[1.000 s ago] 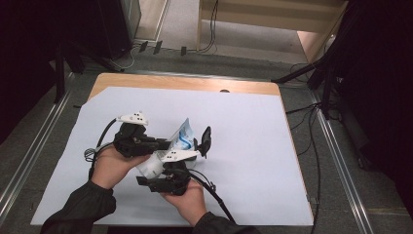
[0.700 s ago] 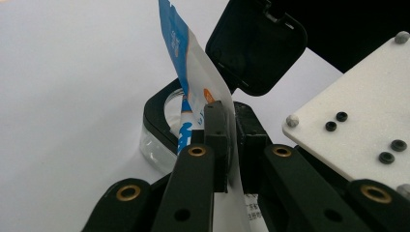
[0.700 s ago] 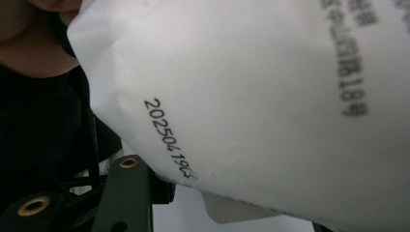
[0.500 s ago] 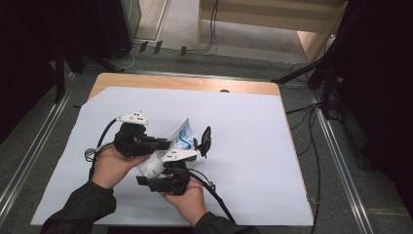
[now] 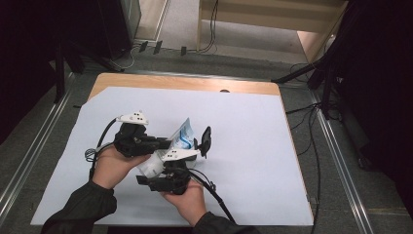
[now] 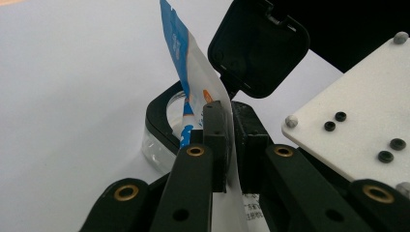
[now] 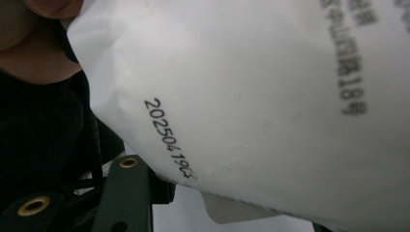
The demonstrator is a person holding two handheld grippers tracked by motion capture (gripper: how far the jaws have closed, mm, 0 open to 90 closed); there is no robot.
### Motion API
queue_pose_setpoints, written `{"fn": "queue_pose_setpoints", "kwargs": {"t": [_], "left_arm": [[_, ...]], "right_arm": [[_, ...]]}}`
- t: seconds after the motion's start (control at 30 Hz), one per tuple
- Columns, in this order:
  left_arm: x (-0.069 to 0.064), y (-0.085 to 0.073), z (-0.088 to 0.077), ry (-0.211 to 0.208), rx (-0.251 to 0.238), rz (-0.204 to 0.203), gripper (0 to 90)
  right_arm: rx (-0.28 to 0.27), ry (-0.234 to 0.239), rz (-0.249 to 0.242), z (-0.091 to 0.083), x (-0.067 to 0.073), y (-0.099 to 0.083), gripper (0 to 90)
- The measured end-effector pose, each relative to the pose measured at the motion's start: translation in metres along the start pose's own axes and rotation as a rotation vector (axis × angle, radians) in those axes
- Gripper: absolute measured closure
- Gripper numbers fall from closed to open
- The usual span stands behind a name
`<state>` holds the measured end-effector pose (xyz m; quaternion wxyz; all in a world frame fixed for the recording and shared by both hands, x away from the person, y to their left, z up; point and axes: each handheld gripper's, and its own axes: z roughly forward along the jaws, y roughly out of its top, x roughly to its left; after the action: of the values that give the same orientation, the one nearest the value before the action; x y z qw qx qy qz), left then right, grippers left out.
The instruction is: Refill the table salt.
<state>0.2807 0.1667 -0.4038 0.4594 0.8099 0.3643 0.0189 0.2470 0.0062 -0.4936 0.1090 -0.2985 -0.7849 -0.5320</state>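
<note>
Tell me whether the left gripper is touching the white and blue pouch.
Touching. In the left gripper view the left gripper is shut on the white and blue pouch, the film pinched flat between its two black jaws.

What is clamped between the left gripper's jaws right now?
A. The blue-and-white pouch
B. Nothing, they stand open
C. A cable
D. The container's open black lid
A: in the left gripper view the left gripper has both jaws pressed flat on the blue-and-white pouch, whose top rises beside the container's open black lid.
</note>
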Motion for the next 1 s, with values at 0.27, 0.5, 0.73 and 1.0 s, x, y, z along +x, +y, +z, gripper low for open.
{"fn": "queue_pose_setpoints", "kwargs": {"t": [0.27,0.5,0.73,1.0], "left_arm": [[-0.0006,0.0000,0.0001,0.004,0.003,0.005,86.6],[-0.0008,0.0001,0.0001,0.004,0.004,0.007,86.6],[-0.0010,-0.0001,0.0012,0.004,0.007,0.007,86.6],[-0.0013,-0.0001,0.0014,0.000,0.011,0.007,86.5]], "right_arm": [[0.000,-0.003,-0.008,-0.0001,0.0001,-0.0002,52.0],[0.000,-0.002,-0.006,-0.0002,0.0002,-0.0001,51.9],[0.006,-0.003,-0.013,-0.0001,-0.0008,-0.0004,51.9],[0.003,-0.003,-0.012,0.0002,-0.0006,-0.0006,51.9]]}}
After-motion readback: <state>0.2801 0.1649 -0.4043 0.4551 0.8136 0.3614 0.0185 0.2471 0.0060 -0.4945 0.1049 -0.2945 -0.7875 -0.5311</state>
